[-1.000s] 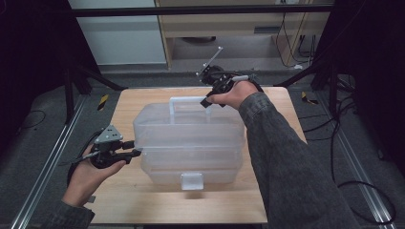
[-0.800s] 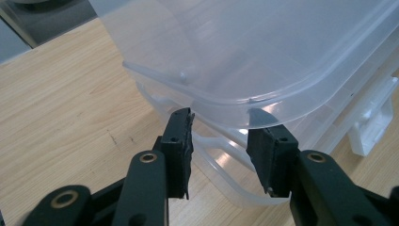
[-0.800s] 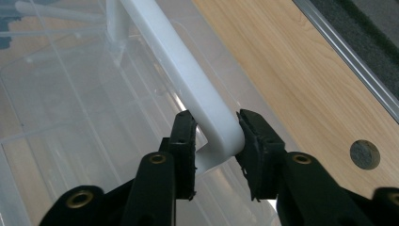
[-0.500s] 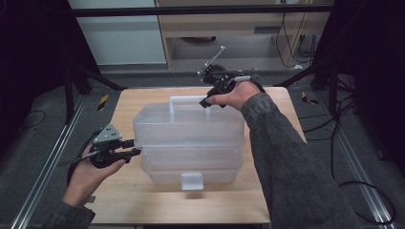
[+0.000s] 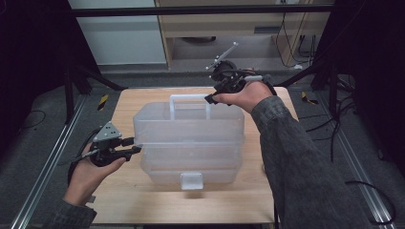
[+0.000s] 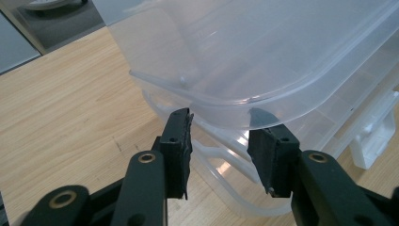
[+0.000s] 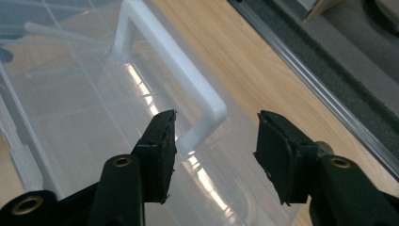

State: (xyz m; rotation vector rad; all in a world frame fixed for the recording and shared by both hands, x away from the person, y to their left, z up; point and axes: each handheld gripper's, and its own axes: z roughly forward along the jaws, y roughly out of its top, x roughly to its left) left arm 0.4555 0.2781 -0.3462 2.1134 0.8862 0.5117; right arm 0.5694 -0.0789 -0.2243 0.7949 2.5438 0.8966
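Clear plastic box (image 5: 191,143) | left hand-held gripper (image 6: 220,141) parted at its rim | right hand-held gripper (image 7: 215,141) wide open, straddling handle (image 7: 174,61)

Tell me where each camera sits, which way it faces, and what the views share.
High view: above the person's side, facing forward and down on the table; both forearms, left hand-held gripper, right hand-held gripper.
Left gripper view: along its open jaws toward the clear box.
Right gripper view: along its open jaws toward the white handle.
All three share the box.

A lab: metal frame rails (image 5: 43,167), loose cables (image 5: 344,129), bare worktable (image 5: 143,200).
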